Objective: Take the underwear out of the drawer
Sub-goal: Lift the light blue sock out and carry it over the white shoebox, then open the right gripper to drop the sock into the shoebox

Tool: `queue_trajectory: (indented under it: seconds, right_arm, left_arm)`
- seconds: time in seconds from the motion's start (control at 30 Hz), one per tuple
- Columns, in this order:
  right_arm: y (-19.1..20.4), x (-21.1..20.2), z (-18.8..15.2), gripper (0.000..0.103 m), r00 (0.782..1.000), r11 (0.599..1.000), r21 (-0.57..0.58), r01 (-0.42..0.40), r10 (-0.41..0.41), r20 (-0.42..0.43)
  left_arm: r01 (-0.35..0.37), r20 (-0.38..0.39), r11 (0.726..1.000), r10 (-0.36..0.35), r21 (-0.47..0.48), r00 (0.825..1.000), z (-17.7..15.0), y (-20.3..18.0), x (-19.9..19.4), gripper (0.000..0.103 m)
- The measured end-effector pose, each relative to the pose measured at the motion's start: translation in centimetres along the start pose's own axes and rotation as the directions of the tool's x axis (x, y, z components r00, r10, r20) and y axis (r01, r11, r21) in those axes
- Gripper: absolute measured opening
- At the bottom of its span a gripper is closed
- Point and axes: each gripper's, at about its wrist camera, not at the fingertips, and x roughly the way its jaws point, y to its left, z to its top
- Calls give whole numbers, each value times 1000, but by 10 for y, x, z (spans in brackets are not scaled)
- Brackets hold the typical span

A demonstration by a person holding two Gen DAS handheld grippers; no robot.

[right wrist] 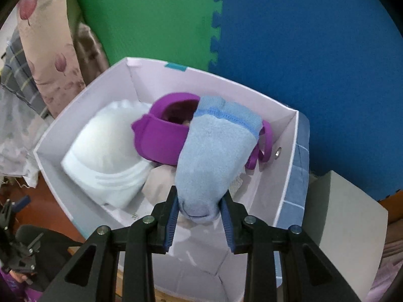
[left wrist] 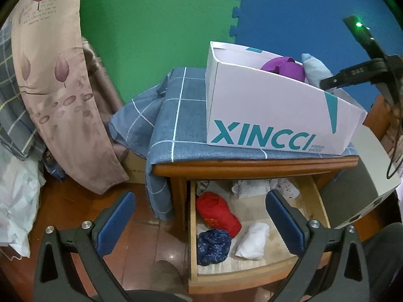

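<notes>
**Light blue underwear held over box; drawer open with four items in view**

Right gripper (right wrist: 200, 207): fingers clamped on a rolled light blue underwear (right wrist: 216, 156), pinched at its lower end. The garment hangs over the open white XINCCI box (left wrist: 264, 115), above the box's right half. The left wrist view shows the same blue piece (left wrist: 314, 69) at the box's upper rim, with the right gripper's black finger against it.

Box contents: a purple garment (right wrist: 161, 143) near the middle, touching the blue piece; a white padded garment (right wrist: 105, 156) against the left wall; pale cloth (right wrist: 158, 181) beneath both.

The box stands on a blue checked cloth (left wrist: 176, 125) covering the top of a wooden nightstand (left wrist: 252, 167), toward the right edge.

Left gripper (left wrist: 200, 222): fingers wide apart, nothing between them, hovering over the open drawer (left wrist: 192, 226).

Drawer contents: a red bundle (left wrist: 216, 214) along the left wall; a dark blue patterned bundle (left wrist: 214, 242) at the front left corner, touching the red one; a white roll (left wrist: 252, 240) just beside it, near the front; crumpled pale cloth (left wrist: 249, 188) along the back edge.
</notes>
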Motion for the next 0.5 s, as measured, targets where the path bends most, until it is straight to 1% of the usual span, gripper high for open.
queue_trajectory:
  seconds: [0.1,0.3,0.5]
  right_arm:
    - [1,16,4,32,999,1000,-9,28,-28,-28]
    - [3,37,6,32,996,998,-13,55,-56,-69]
    - [4,42,10,32,996,997,-9,71,-72,-57]
  left_arm:
    - [-8,1,1000,8,19,1000,-1,-3,0,103]
    - [-17,-5,999,17,43,1000,-2,-6,1,103]
    - [-16,-10,999,16,46,1000,-2,-7,2,103]
